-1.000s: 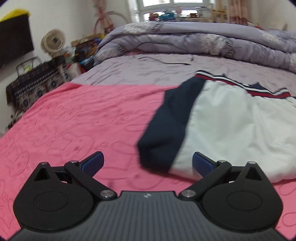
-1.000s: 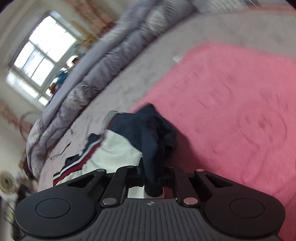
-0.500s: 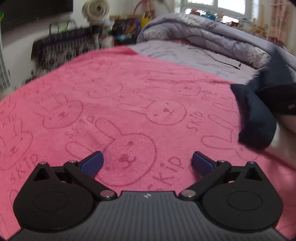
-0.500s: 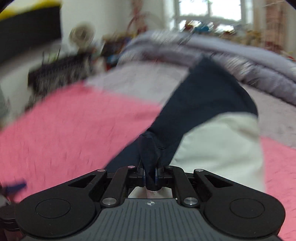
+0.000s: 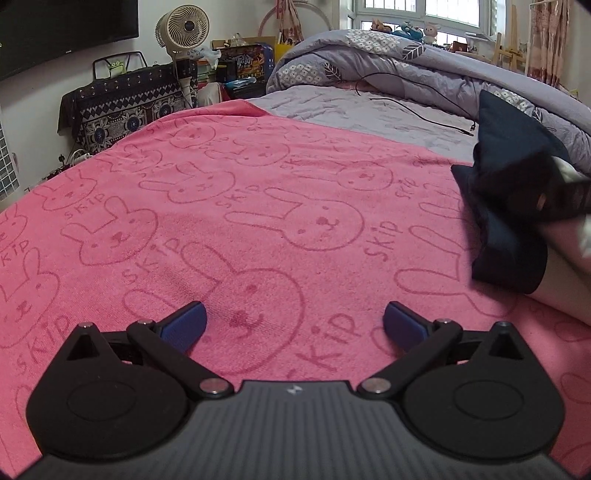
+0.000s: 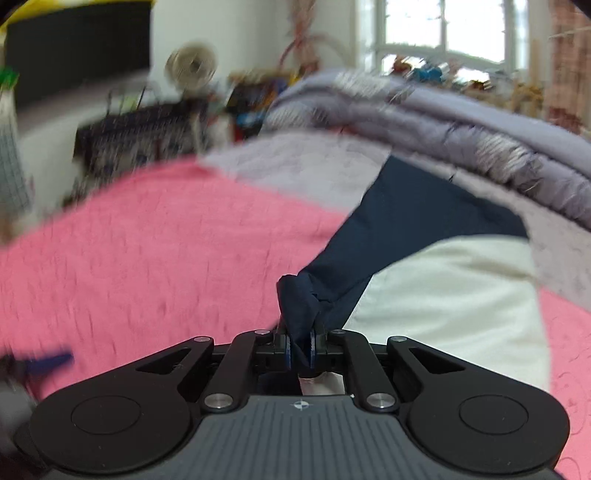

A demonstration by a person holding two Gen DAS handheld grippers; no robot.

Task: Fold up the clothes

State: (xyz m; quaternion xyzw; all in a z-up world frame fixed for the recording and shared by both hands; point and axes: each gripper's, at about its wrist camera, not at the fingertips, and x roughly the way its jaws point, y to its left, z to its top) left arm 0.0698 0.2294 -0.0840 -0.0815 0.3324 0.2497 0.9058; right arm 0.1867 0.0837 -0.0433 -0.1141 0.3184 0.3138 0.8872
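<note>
A white garment with navy sleeves [image 6: 454, 291] lies on a pink bunny-print towel [image 5: 236, 206] spread over the bed. My right gripper [image 6: 300, 347] is shut on a bunched navy sleeve [image 6: 299, 306], which stretches up and right to the white body. In the left wrist view the same navy sleeve [image 5: 509, 236] hangs at the right edge, with the right gripper's dark body partly over it. My left gripper [image 5: 293, 323] stands open above bare towel with nothing between its blue pads [image 5: 184, 321].
A grey-lilac quilt [image 5: 424, 70] is heaped along the far side of the bed, with a black cable [image 5: 417, 107] on the sheet. Beyond the bed's left edge stand a patterned covered stand [image 5: 122, 103] and a fan [image 5: 183, 26].
My left gripper swung left off the garment onto bare towel, then held still. My right gripper rolled level and carried the navy sleeve across toward the towel's left side.
</note>
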